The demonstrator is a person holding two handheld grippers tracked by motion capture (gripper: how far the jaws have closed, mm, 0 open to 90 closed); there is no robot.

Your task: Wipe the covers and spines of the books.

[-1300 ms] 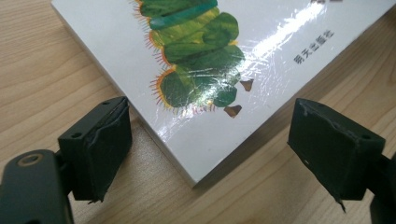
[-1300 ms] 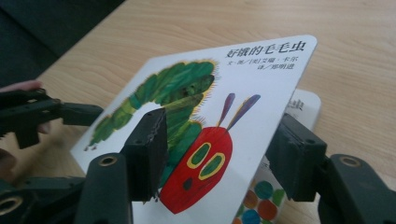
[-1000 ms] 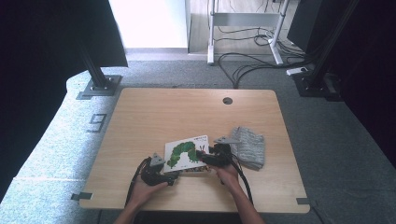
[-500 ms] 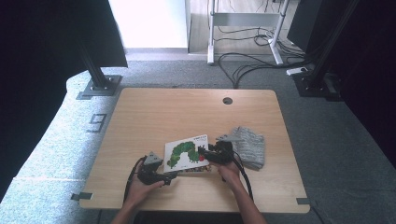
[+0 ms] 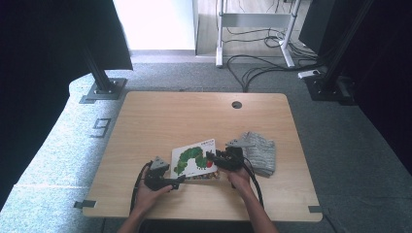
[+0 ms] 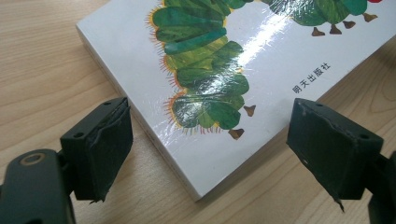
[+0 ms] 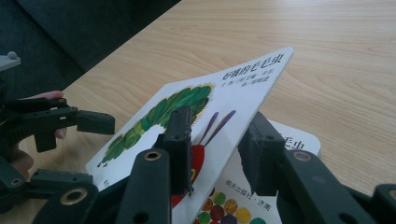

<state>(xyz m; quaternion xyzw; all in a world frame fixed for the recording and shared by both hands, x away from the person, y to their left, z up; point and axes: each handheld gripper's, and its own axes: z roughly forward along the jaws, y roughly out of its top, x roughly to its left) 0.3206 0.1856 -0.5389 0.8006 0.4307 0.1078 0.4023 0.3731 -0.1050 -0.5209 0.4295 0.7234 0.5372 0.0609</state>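
From above, the picture book [image 5: 197,161] lies on the table [image 5: 194,116] toward its near edge, a little right of centre. Its long axis runs from about 8 o'clock to 2 o'clock, with the caterpillar's red head at the 4 o'clock end of the cover. The left gripper [image 5: 179,181] sits at the book's 7 o'clock corner, held in the person's left hand [image 5: 145,191]. The right gripper [image 5: 210,156] meets the book's right edge at about 3 o'clock. A grey cloth [image 5: 260,151] lies just right of that gripper, at 3 o'clock from the book.

In the left gripper view, the book [image 6: 224,70] lies flat on the wood, one corner pointing down toward 6 o'clock between the two black jaws. The jaws are spread wide, one either side of that corner, neither touching it.

In the right gripper view, the jaws [image 7: 217,144] stand above and below the front cover [image 7: 196,116], which is lifted at a tilt off the page beneath; I cannot tell whether they press on it. The cover's free corner points to 1 o'clock. Under it shows a page with coloured dots [image 7: 233,205]. The left gripper [image 7: 74,149] appears at 9 o'clock, its jaws apart.
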